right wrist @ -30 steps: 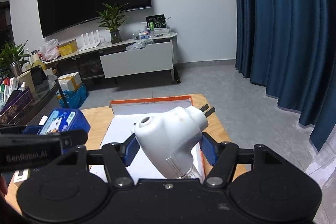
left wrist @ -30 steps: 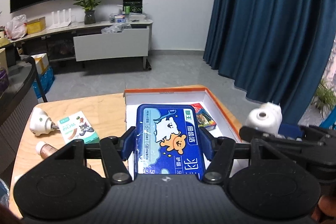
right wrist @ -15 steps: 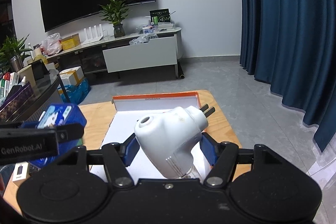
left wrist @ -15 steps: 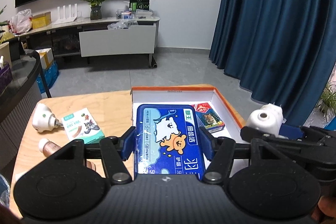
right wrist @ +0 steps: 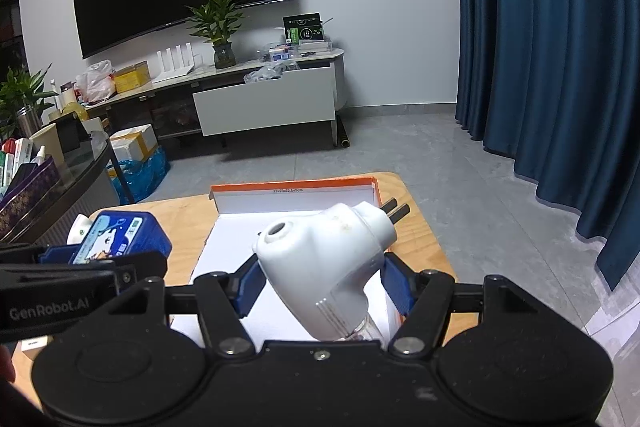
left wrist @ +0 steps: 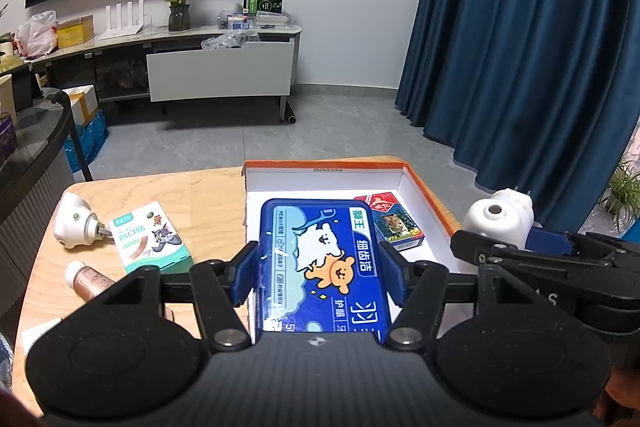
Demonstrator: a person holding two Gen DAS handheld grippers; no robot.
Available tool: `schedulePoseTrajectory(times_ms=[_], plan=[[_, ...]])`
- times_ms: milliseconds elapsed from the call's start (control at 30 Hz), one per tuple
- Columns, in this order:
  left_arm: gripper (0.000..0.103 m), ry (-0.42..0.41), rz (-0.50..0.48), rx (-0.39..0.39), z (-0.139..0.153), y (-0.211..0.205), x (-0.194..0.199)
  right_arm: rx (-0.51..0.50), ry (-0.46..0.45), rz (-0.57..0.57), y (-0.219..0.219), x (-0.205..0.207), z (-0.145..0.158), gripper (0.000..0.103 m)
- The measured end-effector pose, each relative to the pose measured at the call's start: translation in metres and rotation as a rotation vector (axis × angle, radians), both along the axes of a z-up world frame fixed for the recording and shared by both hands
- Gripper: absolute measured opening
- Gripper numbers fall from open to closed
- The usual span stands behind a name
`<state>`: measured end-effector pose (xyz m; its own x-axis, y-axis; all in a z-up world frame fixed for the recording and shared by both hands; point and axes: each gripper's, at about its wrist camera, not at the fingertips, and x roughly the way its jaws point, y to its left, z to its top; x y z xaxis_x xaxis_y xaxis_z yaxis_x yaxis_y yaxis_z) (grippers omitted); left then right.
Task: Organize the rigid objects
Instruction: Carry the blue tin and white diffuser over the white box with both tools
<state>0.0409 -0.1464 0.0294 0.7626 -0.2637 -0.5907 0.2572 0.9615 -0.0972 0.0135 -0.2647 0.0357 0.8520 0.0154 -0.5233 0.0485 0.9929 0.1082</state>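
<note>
Since the earlier frames both views have drifted a little: the orange-rimmed white cardboard box (left wrist: 424, 183) now sits slightly further right and the wooden tabletop (left wrist: 208, 195) shows more of its left side, while the grips look unchanged. The left claw (left wrist: 320, 275) is clamped on a flat blue plastic case printed with a cartoon bear (left wrist: 324, 259), held at lower centre of its frame above the box's near left part. The right claw (right wrist: 320, 287) grips a white plastic plug-in device with two dark prongs (right wrist: 324, 259), prongs pointing to the upper right, over the box interior. Inside the box, right of centre, lies a small red-and-blue card pack (left wrist: 394, 225). Left of the box, on the tabletop, are a second white plug-in device (left wrist: 74, 223), a green plaster box with a cartoon cat (left wrist: 150, 243) and a brown tube with a white cap (left wrist: 86, 281). My worry is that the two claws hang close together over one box, so lowering both at once could knock them together, and the rounded white shell could twist out of its pads or land on the card pack.
</note>
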Motion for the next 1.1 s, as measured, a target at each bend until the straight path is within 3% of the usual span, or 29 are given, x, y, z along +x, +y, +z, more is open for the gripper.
schedulePoseTrajectory(times_ms=[1100], plan=[[0.064, 0.032, -0.010, 0.008, -0.005, -0.012, 0.013, -0.007, 0.035, -0.018, -0.007, 0.018, 0.001, 0.076]])
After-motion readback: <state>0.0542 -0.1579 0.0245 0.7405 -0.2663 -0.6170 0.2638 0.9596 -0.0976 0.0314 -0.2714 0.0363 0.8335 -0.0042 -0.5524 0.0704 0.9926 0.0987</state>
